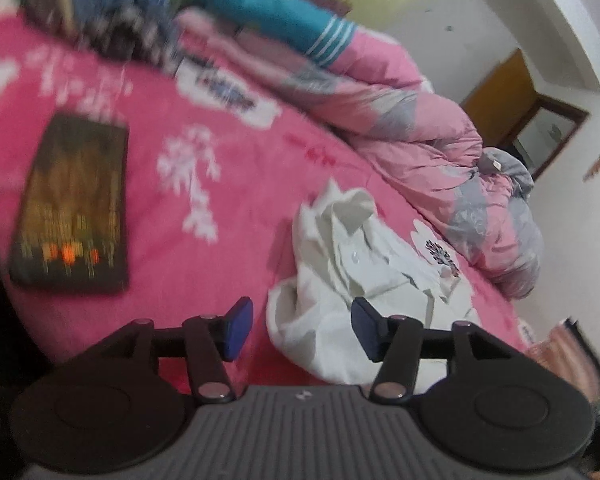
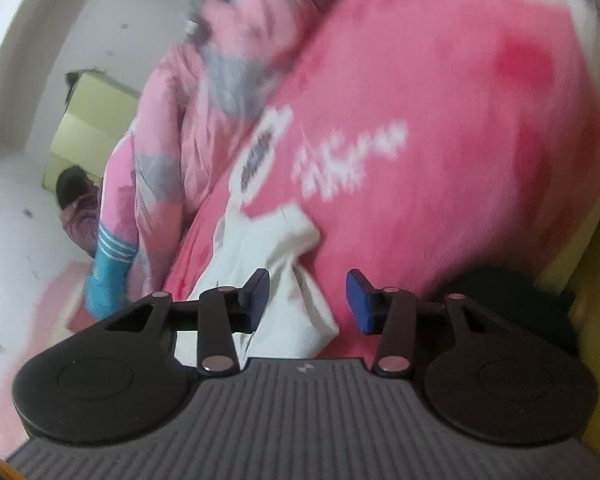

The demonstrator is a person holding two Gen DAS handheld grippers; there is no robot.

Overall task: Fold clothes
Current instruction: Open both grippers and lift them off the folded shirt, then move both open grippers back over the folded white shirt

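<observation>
A crumpled white button shirt (image 1: 360,256) lies on the pink patterned bed sheet (image 1: 236,200), just beyond my left gripper (image 1: 302,326). That gripper's blue pads stand apart over the shirt's near edge and press on nothing. In the right wrist view the same white shirt (image 2: 268,256) lies under and ahead of my right gripper (image 2: 308,300). This gripper is also open: the cloth shows behind its left pad and nothing is pinched. A dark folded garment (image 1: 72,208) with orange pattern rests flat on the sheet to the left.
A bunched pink and grey quilt (image 1: 440,152) runs along the far side of the bed, with a teal striped garment (image 1: 268,8) on top. More clothes are piled at the back left. A white wall and a wooden door frame (image 1: 500,92) stand beyond the bed.
</observation>
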